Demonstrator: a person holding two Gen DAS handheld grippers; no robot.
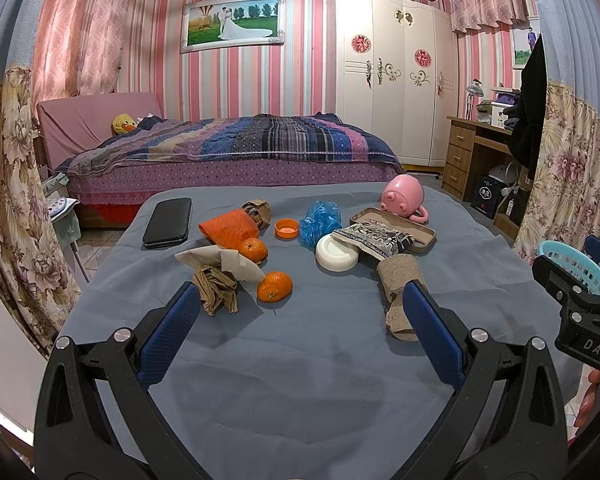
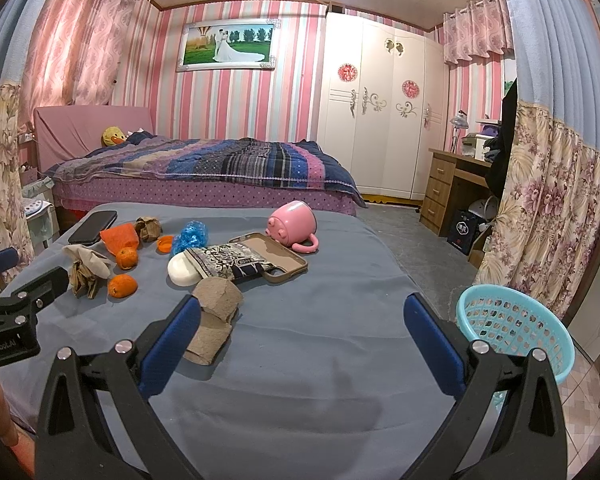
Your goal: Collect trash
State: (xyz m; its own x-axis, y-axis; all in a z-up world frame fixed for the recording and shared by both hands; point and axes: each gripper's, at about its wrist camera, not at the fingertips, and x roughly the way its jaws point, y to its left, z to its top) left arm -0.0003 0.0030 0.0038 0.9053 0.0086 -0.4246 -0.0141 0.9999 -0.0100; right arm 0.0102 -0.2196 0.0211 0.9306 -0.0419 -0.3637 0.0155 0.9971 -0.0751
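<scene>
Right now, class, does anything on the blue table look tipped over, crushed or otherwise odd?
Yes. The pink mug lies on its side beside the phone case, and the cardboard tube near the front is crushed flat.

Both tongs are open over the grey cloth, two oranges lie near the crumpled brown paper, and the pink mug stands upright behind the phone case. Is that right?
Not quite. The pink mug is not upright: it lies tipped on its side, handle resting on the grey cloth, as the right wrist view shows. The rest holds: the left tongs and right tongs are open, and two oranges lie near the crumpled brown paper.
</scene>
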